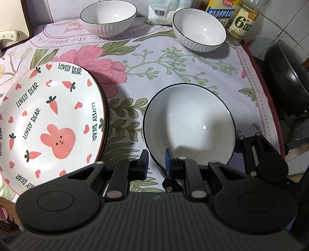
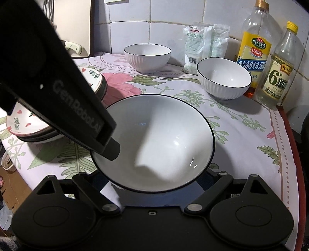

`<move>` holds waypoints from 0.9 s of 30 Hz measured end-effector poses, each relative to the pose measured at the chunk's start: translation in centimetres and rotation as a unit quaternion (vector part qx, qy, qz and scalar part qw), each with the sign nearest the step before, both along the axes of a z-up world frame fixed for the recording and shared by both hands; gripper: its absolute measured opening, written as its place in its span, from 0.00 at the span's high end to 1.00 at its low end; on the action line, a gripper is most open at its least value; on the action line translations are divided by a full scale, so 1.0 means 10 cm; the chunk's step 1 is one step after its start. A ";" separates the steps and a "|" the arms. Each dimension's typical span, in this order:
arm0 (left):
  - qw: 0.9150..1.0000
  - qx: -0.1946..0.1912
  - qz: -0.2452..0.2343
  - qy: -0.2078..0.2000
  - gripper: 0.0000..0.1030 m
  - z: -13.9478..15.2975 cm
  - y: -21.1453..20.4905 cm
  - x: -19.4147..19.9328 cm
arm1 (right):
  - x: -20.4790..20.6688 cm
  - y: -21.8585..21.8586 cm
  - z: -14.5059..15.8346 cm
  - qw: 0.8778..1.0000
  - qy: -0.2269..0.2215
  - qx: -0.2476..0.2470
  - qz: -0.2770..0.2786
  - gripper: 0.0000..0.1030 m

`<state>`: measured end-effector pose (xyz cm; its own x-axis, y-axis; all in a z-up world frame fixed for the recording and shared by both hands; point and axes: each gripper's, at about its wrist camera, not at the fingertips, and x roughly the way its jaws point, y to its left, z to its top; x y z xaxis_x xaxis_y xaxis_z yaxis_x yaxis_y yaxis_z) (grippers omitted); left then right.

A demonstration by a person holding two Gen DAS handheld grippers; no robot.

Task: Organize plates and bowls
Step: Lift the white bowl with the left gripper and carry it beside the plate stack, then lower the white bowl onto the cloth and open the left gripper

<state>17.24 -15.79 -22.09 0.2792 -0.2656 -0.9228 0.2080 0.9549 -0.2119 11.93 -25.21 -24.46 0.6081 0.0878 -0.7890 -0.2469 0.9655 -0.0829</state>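
A white bowl with a dark rim is over the flowered tablecloth. My left gripper is shut on its near left rim; in the right wrist view it reaches in from the upper left. My right gripper sits at the bowl's near right side. Its arms are spread wide and its fingertips are hidden under the bowl. A stack of bear-and-carrot plates lies to the left. Two more ribbed white bowls stand at the back.
Two bottles and plastic packets line the tiled back wall. A black pan sits beyond the table's right edge. A cutting board with a handle leans at the back left.
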 end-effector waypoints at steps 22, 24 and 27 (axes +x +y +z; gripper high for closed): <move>1.000 0.008 0.017 -0.023 0.70 0.78 0.02 -0.53 | -0.75 -0.81 0.94 0.995 -0.030 0.089 -0.044 0.08; 0.999 0.007 0.017 -0.027 0.68 0.88 0.01 -0.59 | -0.76 -0.87 1.06 0.995 -0.033 0.085 -0.051 0.08; 0.999 0.003 0.016 -0.031 0.63 1.01 0.00 -0.64 | -0.76 -0.95 1.23 0.993 -0.040 0.091 -0.062 0.08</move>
<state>10.82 -15.84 -11.96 0.3433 -0.2503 -0.9053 0.1897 0.9624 -0.1942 4.33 -34.72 -12.13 0.6834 0.1440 -0.7157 -0.1243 0.9890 0.0802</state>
